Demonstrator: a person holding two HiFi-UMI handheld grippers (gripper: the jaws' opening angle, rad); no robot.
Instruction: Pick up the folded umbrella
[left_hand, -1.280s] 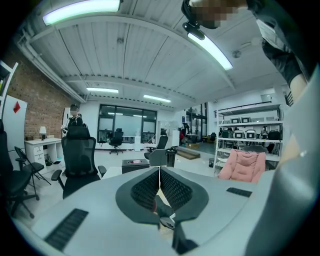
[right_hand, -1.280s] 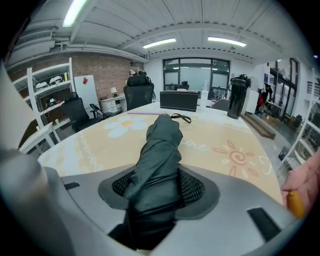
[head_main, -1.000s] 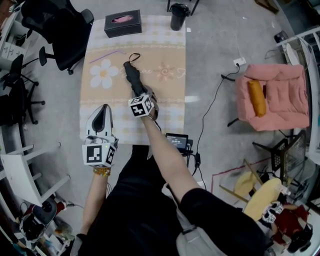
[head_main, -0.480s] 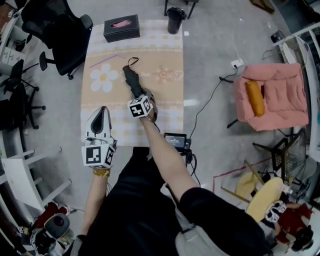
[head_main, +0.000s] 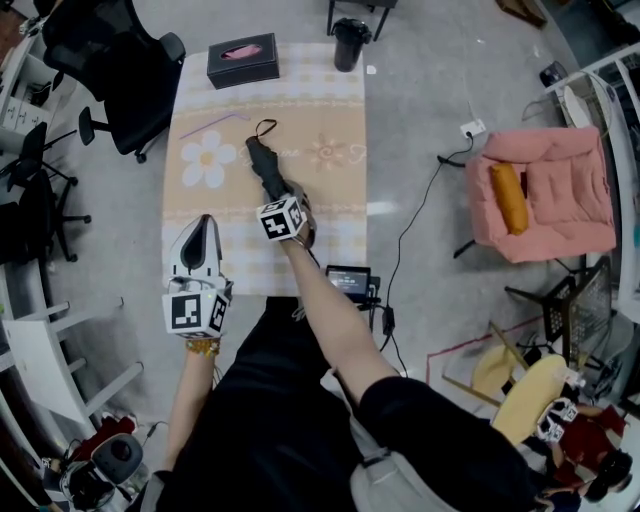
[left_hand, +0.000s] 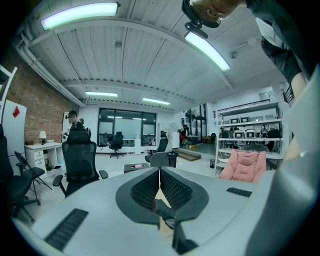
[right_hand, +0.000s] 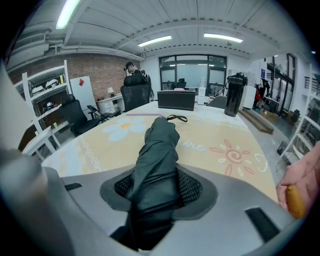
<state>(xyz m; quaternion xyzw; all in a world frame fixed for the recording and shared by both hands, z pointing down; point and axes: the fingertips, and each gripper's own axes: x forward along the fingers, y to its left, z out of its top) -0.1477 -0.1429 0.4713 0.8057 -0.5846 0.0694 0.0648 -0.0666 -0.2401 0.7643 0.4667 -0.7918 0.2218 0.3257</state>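
Note:
A black folded umbrella (head_main: 264, 164) lies slantwise on the flower-patterned table mat (head_main: 335, 110), its strap loop at the far end. My right gripper (head_main: 286, 194) reaches down over its near end. In the right gripper view the umbrella (right_hand: 161, 145) fills the gap between the jaws, which have just been closing, and both ribbed pads (right_hand: 192, 189) press on the fabric. My left gripper (head_main: 205, 224) hovers over the mat's near left part, apart from the umbrella. Its jaws are shut with nothing between them, as the left gripper view shows (left_hand: 160, 173).
A black tissue box (head_main: 243, 59) and a dark tumbler (head_main: 348, 41) stand at the table's far edge. A purple straw (head_main: 214, 122) lies by the flower print. A small screen device (head_main: 348, 282) hangs at the near edge. Office chairs (head_main: 120, 60) stand to the left, a pink armchair (head_main: 545, 190) to the right.
The head view has shifted slightly. Both grippers and the umbrella keep their places.

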